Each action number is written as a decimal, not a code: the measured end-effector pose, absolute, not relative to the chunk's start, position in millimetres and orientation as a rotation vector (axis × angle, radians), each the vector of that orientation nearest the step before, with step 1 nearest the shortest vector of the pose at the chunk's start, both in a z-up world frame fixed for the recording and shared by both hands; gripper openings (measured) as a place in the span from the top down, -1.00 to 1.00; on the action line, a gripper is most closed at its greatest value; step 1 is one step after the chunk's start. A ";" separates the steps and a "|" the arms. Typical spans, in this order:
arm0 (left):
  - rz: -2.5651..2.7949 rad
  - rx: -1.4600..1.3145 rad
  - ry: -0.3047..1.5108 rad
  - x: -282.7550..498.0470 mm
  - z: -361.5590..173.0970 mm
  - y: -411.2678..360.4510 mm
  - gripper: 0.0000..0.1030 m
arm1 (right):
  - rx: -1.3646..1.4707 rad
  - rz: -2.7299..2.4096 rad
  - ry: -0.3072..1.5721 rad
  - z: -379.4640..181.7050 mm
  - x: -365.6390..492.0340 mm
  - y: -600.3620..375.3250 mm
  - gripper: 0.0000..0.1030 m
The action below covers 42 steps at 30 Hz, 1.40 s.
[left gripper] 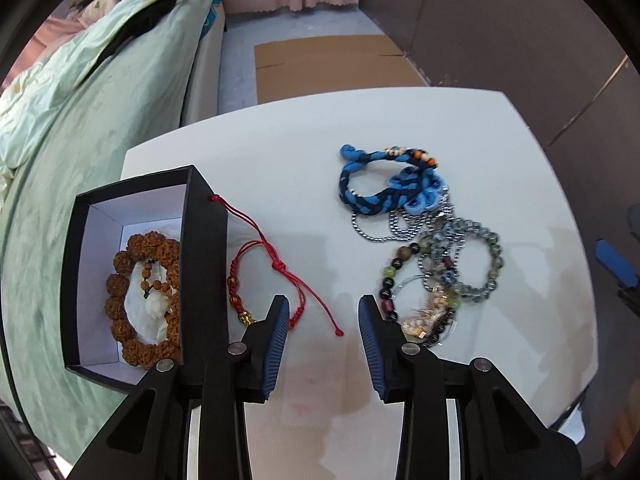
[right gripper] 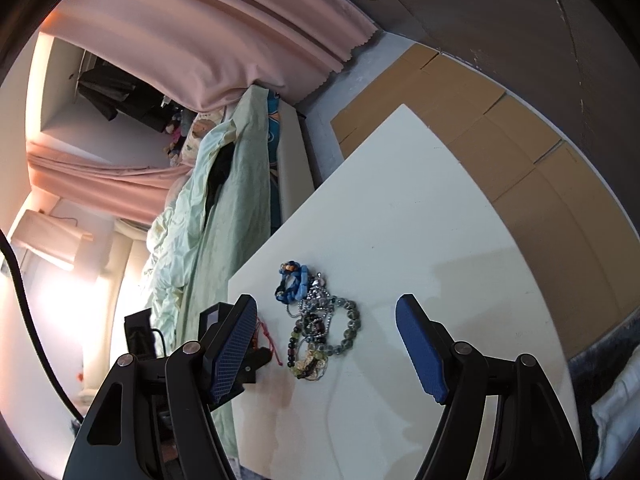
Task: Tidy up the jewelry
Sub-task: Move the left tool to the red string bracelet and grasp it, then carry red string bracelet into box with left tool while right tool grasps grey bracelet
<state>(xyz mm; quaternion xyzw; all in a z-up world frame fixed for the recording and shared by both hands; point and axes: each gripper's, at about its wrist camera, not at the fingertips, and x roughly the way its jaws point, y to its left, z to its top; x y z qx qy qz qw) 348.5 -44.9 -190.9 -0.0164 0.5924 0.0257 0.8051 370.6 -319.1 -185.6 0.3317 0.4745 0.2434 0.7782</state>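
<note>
Red cord bracelet (left gripper: pixel 276 276) lies on table (left gripper: pixel 280 168) beside black box (left gripper: pixel 204 264), just ahead-left of left gripper (left gripper: pixel 323 312), jaws apart and empty; right gripper (right gripper: pixel 326 312) wide, farther off.

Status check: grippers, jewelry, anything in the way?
Both grippers open, empty. Left gripper over red cord bracelet beside black box. Brown bead bracelet boxed. Tangled pile waiting.

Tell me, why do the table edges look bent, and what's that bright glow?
Left wrist view: the fisheye lens bows the white table's edges; lighting is even and the bracelets are sharp. Right wrist view: a bright glow washes out the left side, and the picture looks tilted.
</note>
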 end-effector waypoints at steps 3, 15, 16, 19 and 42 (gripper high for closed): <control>0.080 -0.004 1.270 351.6 -195.7 -45.4 0.27 | 0.719 0.528 1.029 -186.9 371.1 -319.0 -0.43; 0.070 0.058 1.281 354.8 -196.9 -57.0 0.28 | 0.630 0.538 1.077 -191.5 372.5 -299.2 -0.42; 0.072 0.071 1.282 354.3 -197.8 -59.7 0.29 | 0.631 0.537 1.077 -191.4 372.6 -299.4 -0.42; 0.074 0.100 1.301 355.8 -201.8 -64.4 0.30 | 0.631 0.534 1.079 -191.2 372.9 -299.1 -0.42; -0.019 -0.042 1.236 351.8 -172.6 -46.7 0.99 | 0.585 0.505 1.182 -216.8 386.5 -272.7 0.10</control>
